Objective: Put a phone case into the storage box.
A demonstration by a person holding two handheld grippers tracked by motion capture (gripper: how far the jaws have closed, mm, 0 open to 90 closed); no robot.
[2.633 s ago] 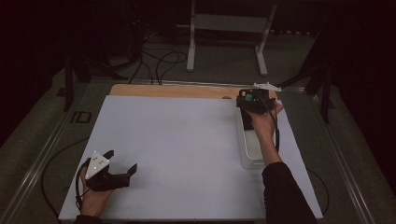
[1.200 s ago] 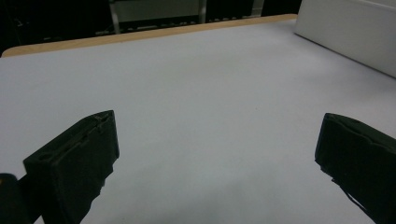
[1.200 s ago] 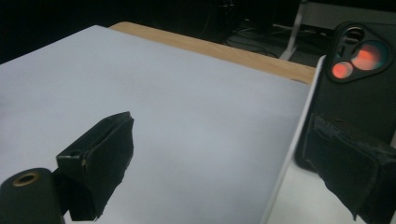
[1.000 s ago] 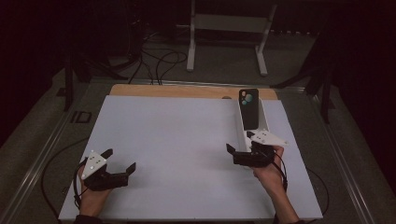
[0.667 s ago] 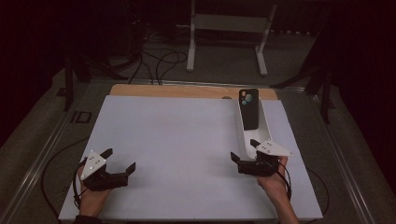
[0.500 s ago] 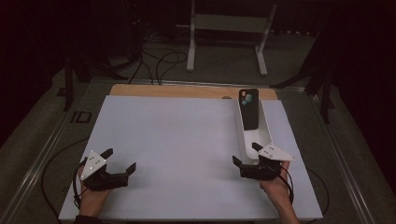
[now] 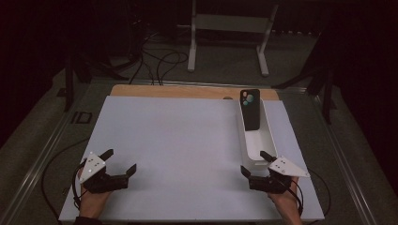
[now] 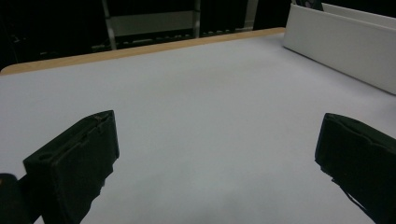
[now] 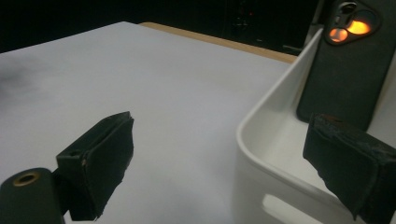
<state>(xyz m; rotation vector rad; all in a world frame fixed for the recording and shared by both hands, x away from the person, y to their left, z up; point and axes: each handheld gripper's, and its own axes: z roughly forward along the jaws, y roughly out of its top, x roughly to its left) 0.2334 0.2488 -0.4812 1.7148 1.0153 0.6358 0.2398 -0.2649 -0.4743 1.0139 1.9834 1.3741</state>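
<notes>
My right gripper (image 7: pixel 256 165) sits low at the near right of the table (image 7: pixel 187 140), jaws spread wide with nothing between them. It rests just at the near end of the bin (image 7: pixel 270 136), a long white tray that runs away from me along the table's right side. In the right gripper view, one jaw stands over the bare white table and the other lines up with the bin's near rim (image 9: pixel 261 140), so the corner of the bin falls in the gap between them (not gripped, as far as I can see; the jaws are well clear of the wall).

The phone (image 7: pixel 250 108) is in the bin's far half, leaning on its long edge against the wall, dark back facing me with the camera lenses at the top. From my right gripper's camera the phone (image 9: pixel 348 65) rises beyond the rim, its lenses glowing orange.

My left gripper (image 7: pixel 118 165) lies at the near left of the table, well apart from the bin, and it is released too: jaws wide open over plain white surface. In its view the bin's (image 8: pixel 336 46) side wall crosses the upper right corner.
</notes>
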